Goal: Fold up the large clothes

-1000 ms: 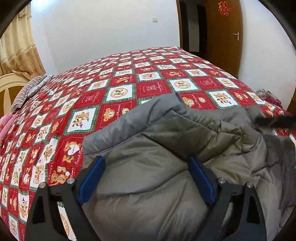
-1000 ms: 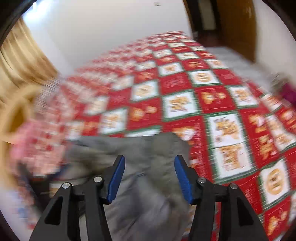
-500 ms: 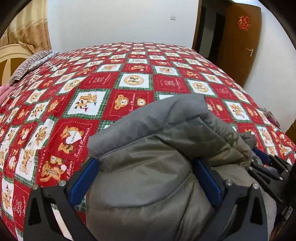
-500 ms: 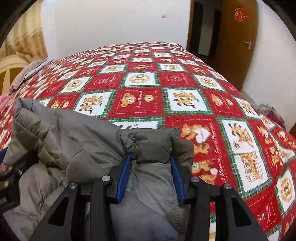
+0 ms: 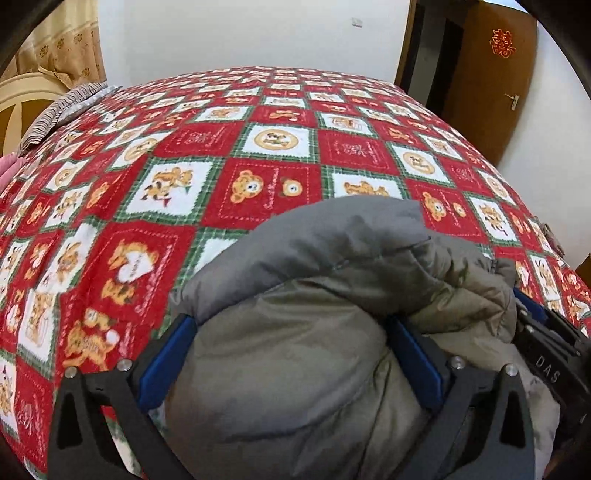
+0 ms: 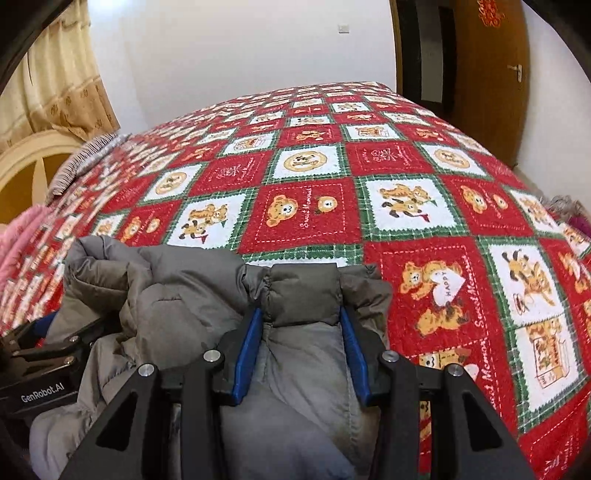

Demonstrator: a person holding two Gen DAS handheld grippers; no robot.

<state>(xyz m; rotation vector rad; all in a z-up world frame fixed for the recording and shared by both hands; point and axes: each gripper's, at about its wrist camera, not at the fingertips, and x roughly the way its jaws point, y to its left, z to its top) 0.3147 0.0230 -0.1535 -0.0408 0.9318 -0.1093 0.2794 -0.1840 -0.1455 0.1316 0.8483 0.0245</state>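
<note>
Setting: bedroom in a home. Large bed (image 5: 280, 155) fills the frame centre, covered by a red, white and green patchwork bedspread (image 6: 306, 218) printed with teddy bears. Cream arched headboard (image 5: 22, 99) at 9 o'clock, striped pillow (image 5: 62, 110) beside it. Beige patterned curtain (image 6: 55, 92) at 10 o'clock. Plain white wall (image 5: 240, 33) at 12 o'clock. Brown wooden door (image 5: 495, 74) with lever handle and red paper ornament at 2 o'clock.
</note>
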